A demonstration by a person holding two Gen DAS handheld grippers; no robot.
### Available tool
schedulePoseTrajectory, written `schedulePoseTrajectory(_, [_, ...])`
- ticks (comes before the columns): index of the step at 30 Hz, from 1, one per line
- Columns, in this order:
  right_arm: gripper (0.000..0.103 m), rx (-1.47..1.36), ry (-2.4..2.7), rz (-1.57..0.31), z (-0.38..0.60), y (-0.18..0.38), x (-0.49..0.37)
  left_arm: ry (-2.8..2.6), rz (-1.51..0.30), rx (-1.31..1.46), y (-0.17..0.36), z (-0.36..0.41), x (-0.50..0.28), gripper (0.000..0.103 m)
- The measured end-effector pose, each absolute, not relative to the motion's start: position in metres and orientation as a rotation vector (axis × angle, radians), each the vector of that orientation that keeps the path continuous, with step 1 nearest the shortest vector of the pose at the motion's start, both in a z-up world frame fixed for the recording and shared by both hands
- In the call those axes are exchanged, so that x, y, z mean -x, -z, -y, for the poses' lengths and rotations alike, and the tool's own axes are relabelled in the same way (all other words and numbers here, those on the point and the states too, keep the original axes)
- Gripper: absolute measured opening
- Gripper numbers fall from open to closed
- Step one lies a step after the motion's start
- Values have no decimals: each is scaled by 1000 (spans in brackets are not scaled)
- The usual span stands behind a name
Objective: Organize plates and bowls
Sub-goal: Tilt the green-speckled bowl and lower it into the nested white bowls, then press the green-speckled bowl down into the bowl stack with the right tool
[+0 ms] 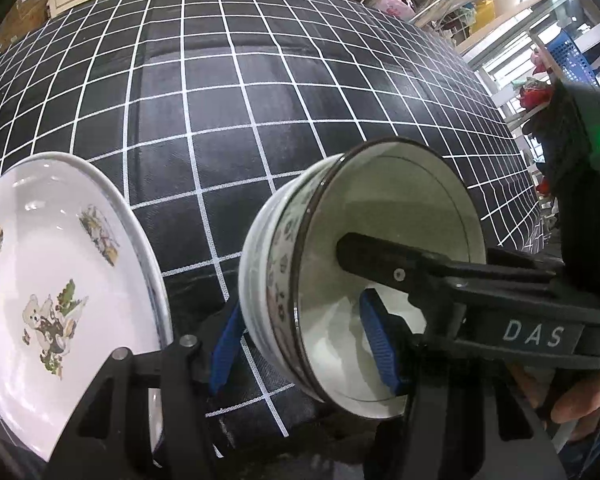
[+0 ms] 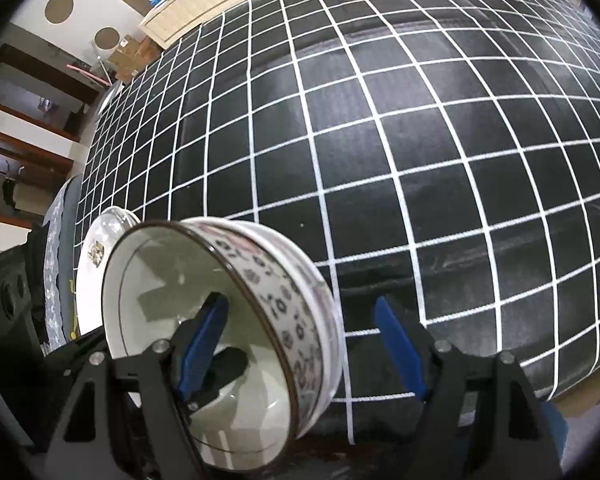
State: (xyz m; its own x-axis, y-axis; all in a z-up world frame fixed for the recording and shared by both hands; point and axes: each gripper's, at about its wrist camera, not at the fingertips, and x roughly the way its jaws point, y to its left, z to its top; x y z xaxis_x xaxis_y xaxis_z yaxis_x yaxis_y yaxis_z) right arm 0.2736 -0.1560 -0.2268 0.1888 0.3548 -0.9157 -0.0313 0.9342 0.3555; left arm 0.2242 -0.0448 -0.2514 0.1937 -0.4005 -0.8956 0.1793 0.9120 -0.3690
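Bowl: white with a flower band under a dark rim (image 1: 284, 264); it is tipped on its side, mouth toward the cameras, low over the checked cloth. Whether it touches the cloth cannot be told.
Left gripper: (image 1: 300, 336) half-closed across the bowl wall, one blue pad inside the bowl (image 1: 380, 344) and one outside (image 1: 226, 344). It appears clamped on the wall, though the outer pad's contact is partly hidden.
Right gripper: (image 2: 312, 352) jaws wide apart, one pad inside the bowl mouth (image 2: 204, 344) and the other out over the cloth, clear of the bowl (image 2: 400, 352). It presses on nothing.
Plate: white with bear prints (image 1: 56, 276); it lies just beside the bowl on the left, its near rim behind the left gripper's frame. Nothing lies on it.
Worktop: covered by a black cloth with a white grid (image 1: 300, 100); the part in view beyond the bowl and plate carries no other dishes.
Task progress: early or mid-way, by judgement. The bowl is in hand and not yet set down; the plate stands alone.
Remaining: place the bowl upright, probably on or next to the plate, then release it.
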Motion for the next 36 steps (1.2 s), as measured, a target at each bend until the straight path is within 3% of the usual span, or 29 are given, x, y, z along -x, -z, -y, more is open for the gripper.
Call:
schedulePoseTrajectory(5, [77, -368, -310, -1371, 158, 235, -274, 406, -1316, 218, 250, 39, -222, 54])
schedulePoseTrajectory(8, [67, -418, -332, -1357, 164, 235, -269, 397, -1316, 212, 250, 40, -222, 55])
schedulePoseTrajectory(14, [60, -440, -304, -1349, 174, 231, -265, 372, -1310, 240, 251, 38, -222, 55])
schedulePoseTrajectory(36, [57, -421, -138, -1383, 150, 221, -266, 290, -1313, 272, 243, 41, -223, 56])
